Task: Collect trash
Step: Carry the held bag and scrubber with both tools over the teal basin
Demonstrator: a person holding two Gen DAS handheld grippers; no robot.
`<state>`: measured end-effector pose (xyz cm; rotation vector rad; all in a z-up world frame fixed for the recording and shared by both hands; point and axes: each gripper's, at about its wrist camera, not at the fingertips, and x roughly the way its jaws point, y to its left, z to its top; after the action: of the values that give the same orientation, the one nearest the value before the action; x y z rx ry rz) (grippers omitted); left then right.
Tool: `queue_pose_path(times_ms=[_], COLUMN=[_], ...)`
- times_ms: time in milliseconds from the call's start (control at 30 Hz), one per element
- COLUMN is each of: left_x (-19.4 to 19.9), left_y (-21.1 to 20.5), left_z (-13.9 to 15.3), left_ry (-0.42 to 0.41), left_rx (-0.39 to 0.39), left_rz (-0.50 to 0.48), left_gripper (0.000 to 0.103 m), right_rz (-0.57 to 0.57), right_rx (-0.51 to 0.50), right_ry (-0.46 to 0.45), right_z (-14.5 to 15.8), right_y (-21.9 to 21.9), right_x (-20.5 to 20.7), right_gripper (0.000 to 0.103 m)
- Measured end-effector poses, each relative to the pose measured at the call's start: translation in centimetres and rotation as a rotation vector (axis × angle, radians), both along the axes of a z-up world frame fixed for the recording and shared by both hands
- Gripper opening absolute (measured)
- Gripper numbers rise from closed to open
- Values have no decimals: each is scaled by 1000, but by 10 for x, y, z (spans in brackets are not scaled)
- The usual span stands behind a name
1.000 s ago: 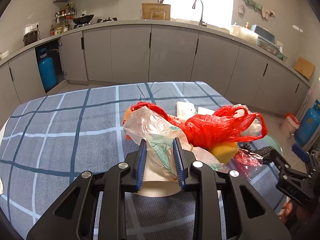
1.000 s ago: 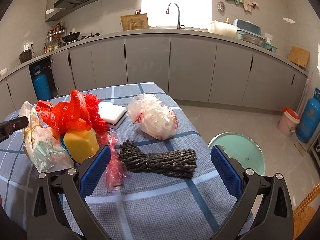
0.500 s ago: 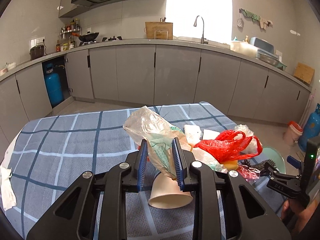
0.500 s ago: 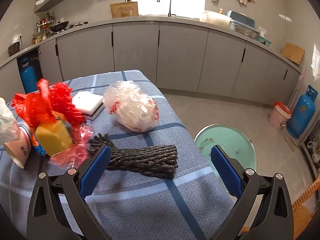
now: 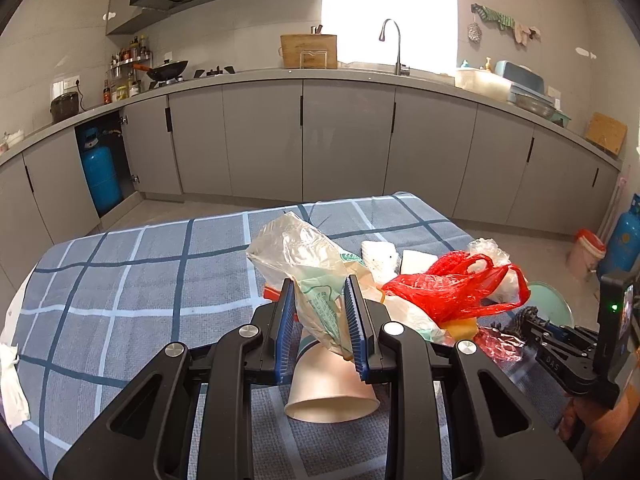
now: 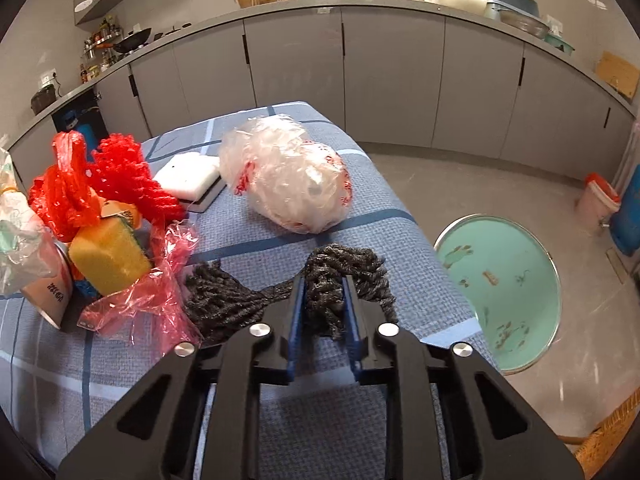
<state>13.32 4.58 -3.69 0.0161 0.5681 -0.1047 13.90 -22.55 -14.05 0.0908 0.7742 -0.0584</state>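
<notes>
Black skeletal left claw (image 5: 320,316) and right claw (image 6: 324,308), blue ribbed pads, silver screws.

Both grippers were closed on trash.

The left gripper (image 5: 320,312) reached forward over the table, its blue pads (image 5: 285,320) pressed on a clear bag (image 5: 304,264). The right gripper (image 6: 323,304) pointed forward and down, its pads (image 6: 295,320) pinched on a dark rope (image 6: 332,280); its black body (image 5: 560,344) and the hand (image 5: 600,424) holding it showed at the left view's right edge.
</notes>
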Motion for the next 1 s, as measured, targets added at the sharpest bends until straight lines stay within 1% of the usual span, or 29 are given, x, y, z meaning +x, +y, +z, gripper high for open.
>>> queue_pose_path(times_ms=[167,267,633,1000], left_x=[-7,-13,-33,-34], left_y=[-4,-6,-19,-42], left_z=[6,11,39,60], left_ry=[-17,-36,-118,-163], left_rx=[11,16,46,56], left_rz=[-3,-4,-27,-84], left_gripper=[26,26,26,26], right_rz=[28,31,9,-23], right_rx=[21,22,26,43], right_ry=[-19,-45,-123,-172], right_z=[7,17,45,65], right_y=[2,2,-12,-33], right_x=[-6,-12,-30,-41], right_gripper=[15,15,14,14])
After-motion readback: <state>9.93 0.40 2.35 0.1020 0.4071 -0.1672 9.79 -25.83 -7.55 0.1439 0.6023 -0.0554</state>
